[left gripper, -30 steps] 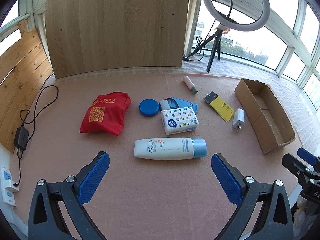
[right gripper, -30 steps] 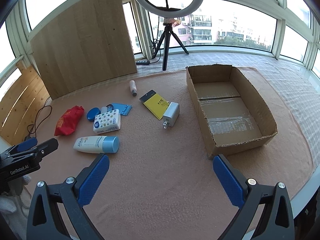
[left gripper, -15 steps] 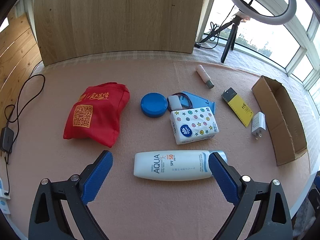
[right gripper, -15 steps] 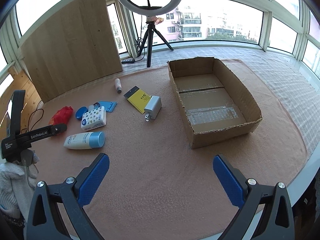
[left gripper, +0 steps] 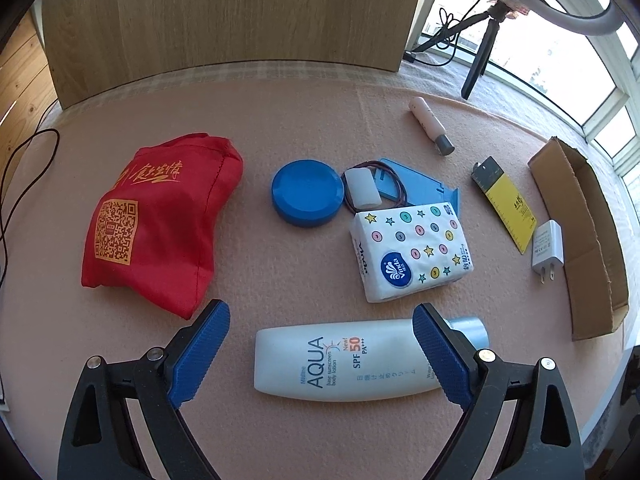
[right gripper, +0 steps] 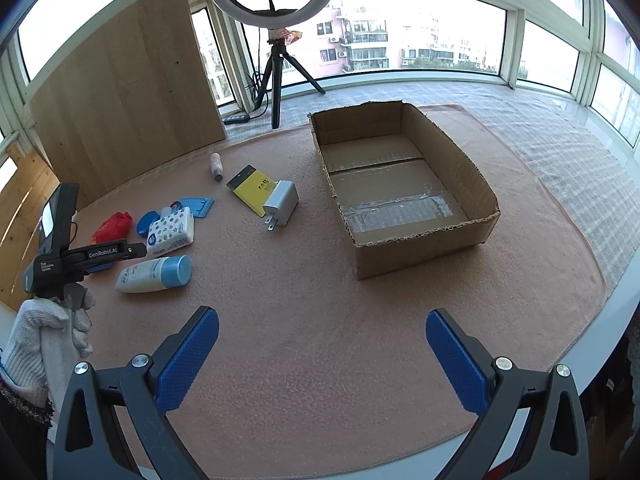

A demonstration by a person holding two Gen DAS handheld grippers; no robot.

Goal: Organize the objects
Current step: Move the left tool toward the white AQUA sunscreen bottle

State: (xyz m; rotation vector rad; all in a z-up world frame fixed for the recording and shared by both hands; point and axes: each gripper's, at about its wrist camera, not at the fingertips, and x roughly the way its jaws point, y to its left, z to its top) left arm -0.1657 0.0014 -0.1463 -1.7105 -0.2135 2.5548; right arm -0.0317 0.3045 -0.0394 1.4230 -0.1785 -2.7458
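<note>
My left gripper (left gripper: 322,344) is open and straddles a white AQUA sunscreen bottle (left gripper: 344,360) with a light blue cap, lying flat on the pink cloth; its right finger covers the bottle's neck. Behind it lie a tissue pack (left gripper: 410,254), a blue round lid (left gripper: 307,192), a red bag (left gripper: 160,220), a blue stand (left gripper: 416,182), a small tube (left gripper: 430,124), a yellow card (left gripper: 504,204) and a white charger (left gripper: 548,246). My right gripper (right gripper: 322,354) is open over bare cloth, well in front of the empty cardboard box (right gripper: 424,252).
A wooden board (left gripper: 240,12) stands at the back, with a ring light on a tripod (right gripper: 276,40) beside it. A black cable (left gripper: 24,168) runs along the left edge. A gloved hand (right gripper: 44,332) holds the left gripper. Windows surround the table.
My left gripper has moved forward and down until its fingers flank the sunscreen bottle. The right gripper has drifted a little, with the box now nearer the centre of its view.
</note>
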